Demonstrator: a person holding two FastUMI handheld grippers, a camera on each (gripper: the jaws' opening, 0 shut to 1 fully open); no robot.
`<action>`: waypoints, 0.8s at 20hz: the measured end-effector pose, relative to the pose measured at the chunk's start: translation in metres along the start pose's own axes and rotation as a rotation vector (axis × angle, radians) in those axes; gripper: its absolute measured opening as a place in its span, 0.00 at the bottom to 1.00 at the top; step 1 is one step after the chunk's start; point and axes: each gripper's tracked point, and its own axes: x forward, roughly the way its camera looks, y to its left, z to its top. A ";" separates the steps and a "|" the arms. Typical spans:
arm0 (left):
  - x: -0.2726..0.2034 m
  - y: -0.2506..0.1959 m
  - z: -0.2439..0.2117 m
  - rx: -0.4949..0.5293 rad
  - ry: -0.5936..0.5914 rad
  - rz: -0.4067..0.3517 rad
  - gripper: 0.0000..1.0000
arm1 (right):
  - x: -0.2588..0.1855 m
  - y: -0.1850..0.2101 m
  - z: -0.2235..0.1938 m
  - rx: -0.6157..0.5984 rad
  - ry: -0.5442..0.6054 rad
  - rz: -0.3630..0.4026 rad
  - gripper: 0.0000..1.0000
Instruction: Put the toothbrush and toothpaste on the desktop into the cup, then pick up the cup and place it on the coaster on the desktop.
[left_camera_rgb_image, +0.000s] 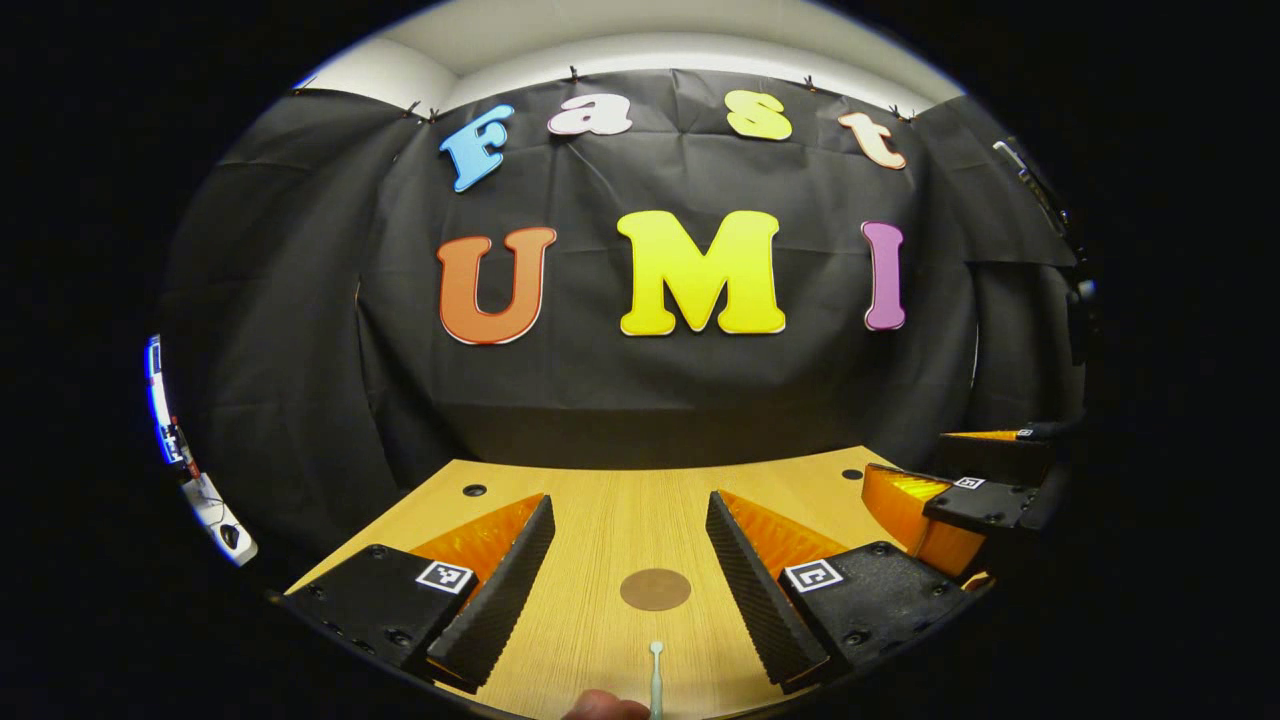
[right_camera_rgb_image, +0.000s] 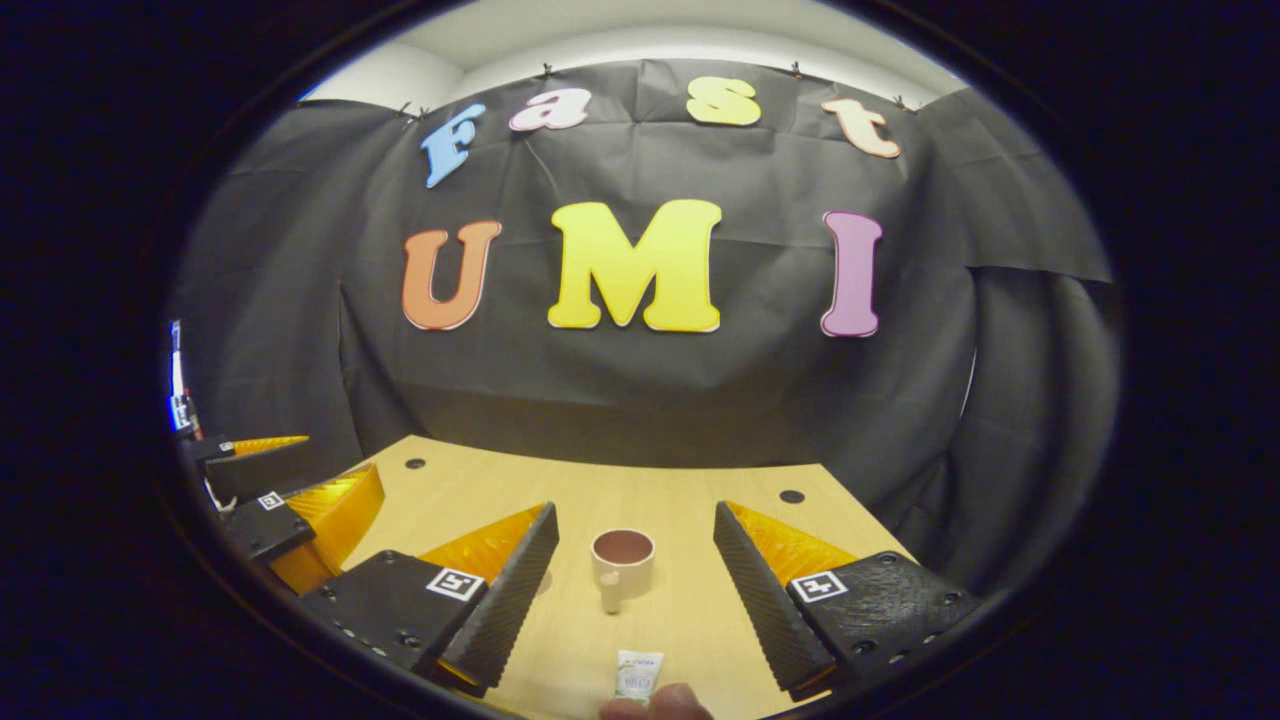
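Left hand-held gripper (left_camera_rgb_image: 630, 580) fingers spread wide, right hand-held gripper (right_camera_rgb_image: 635, 590) likewise, both level, side by side

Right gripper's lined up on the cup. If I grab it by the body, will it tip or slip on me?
The cup stands upright on the desktop, squat and wide-mouthed, so probably stable when nudged. Its smooth, glossy-looking wall may slide in the right gripper, so squeeze squarely. The handle faces the camera and could foul a finger.

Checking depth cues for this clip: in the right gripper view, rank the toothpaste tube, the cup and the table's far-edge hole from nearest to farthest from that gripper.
1. Small white toothpaste tube, lowest, between the fingers.
2. Cream handled cup, mid-table ahead.
3. Dark round hole, far right edge of the wooden table.
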 end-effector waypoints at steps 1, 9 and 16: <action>-0.001 -0.001 -0.008 -0.001 0.020 -0.002 0.97 | 0.001 -0.002 -0.008 -0.003 0.020 0.000 0.95; -0.013 -0.014 -0.088 -0.015 0.234 -0.037 0.98 | 0.010 -0.014 -0.107 -0.003 0.301 0.000 0.99; -0.028 -0.024 -0.152 -0.008 0.429 -0.073 0.98 | 0.007 -0.013 -0.188 0.005 0.540 -0.004 0.96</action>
